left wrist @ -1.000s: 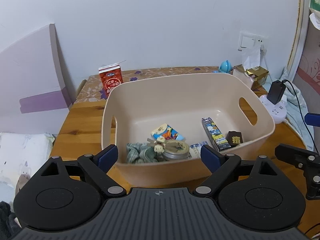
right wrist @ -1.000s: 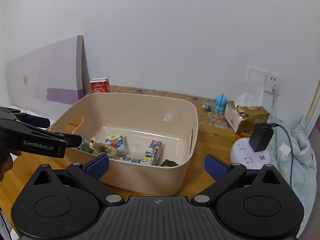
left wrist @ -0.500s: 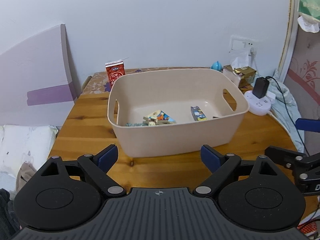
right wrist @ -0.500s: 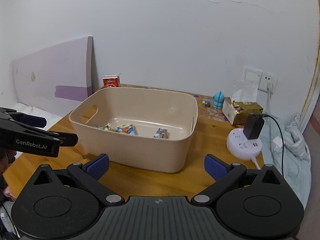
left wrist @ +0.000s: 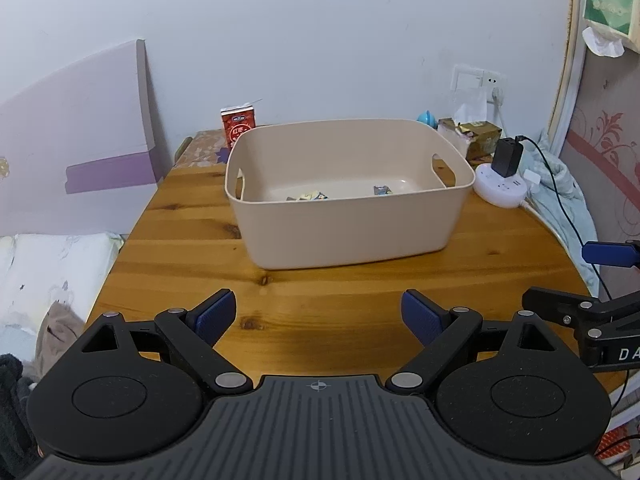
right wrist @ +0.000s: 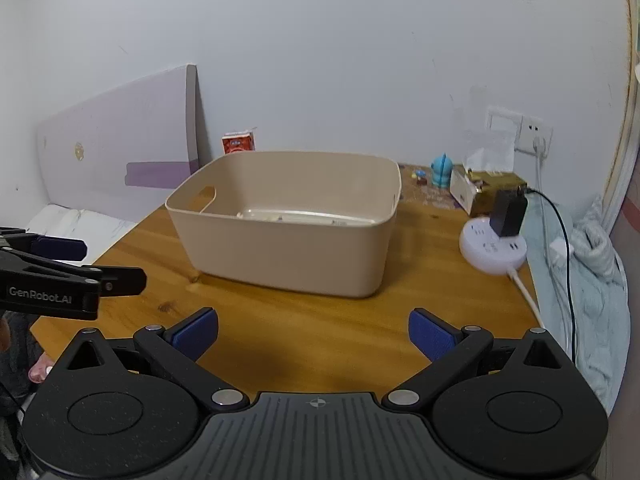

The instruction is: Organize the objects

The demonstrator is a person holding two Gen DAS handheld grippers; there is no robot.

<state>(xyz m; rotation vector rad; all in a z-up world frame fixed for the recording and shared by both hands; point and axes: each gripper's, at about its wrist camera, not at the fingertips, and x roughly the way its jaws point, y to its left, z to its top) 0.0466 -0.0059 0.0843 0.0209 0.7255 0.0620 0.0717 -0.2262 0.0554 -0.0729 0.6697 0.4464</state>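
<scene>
A beige plastic bin [left wrist: 352, 224] stands on the wooden table [left wrist: 192, 256]; it also shows in the right wrist view [right wrist: 288, 256]. Small packets [left wrist: 308, 196] and a small box [left wrist: 382, 190] lie on its floor, mostly hidden by the near wall. My left gripper [left wrist: 318, 314] is open and empty, over the table's near edge, well back from the bin. My right gripper [right wrist: 314, 332] is open and empty, to the right of the left one and just as far back.
A red carton [left wrist: 239, 125] stands behind the bin by the wall. A blue figurine [right wrist: 442, 168], a tissue box [right wrist: 486, 194] and a round power strip with a black charger [right wrist: 494, 246] are at the right. A purple board [left wrist: 80, 152] leans at the left.
Both grippers have pulled back and away from the bin, which now looks smaller and farther. Its contents are mostly hidden behind the near wall. Both stayed open.
</scene>
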